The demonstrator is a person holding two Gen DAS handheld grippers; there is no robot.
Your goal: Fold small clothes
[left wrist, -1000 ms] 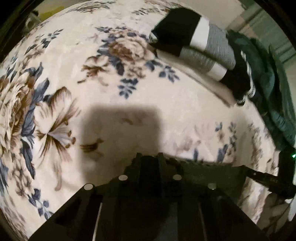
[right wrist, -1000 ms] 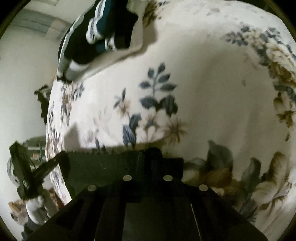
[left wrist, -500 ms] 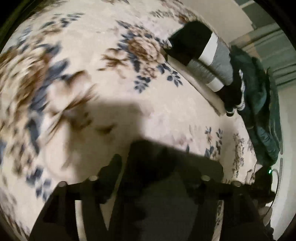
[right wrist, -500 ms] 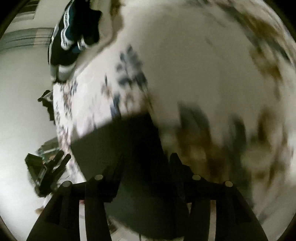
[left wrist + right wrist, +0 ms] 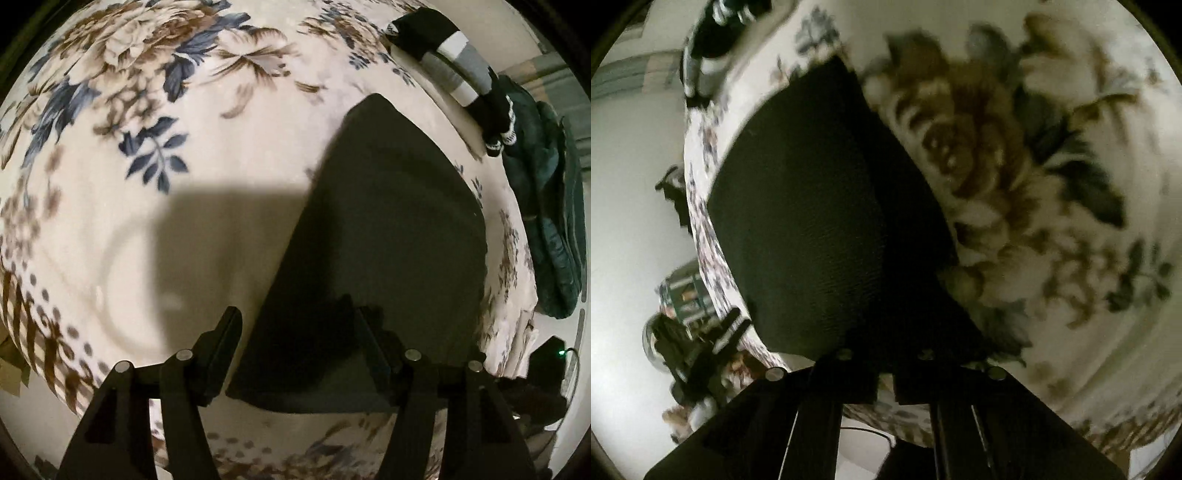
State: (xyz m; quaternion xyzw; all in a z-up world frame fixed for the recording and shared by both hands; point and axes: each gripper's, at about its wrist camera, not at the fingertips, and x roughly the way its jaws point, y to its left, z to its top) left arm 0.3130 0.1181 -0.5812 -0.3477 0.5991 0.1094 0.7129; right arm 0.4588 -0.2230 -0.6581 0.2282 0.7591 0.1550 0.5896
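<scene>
A bed covered by a cream floral blanket [image 5: 155, 206] carries everything. On it, near the edge of the bed closest to both cameras, lies a dark, plain garment [image 5: 391, 236], flat and smooth, with 1 straight long side and a blunt corner pointing away toward the far edge. At the far corner sits a pile of folded clothes [image 5: 454, 74], black with white and grey bands, beside a dark green heap [image 5: 543, 206]. The left gripper [image 5: 299, 332] has its 2 fingers spread wide, hovering over the garment's near part. The right gripper [image 5: 884, 384] has its fingers nearly together at the garment's near edge [image 5: 820, 236]; whether they pinch cloth cannot be told.
</scene>
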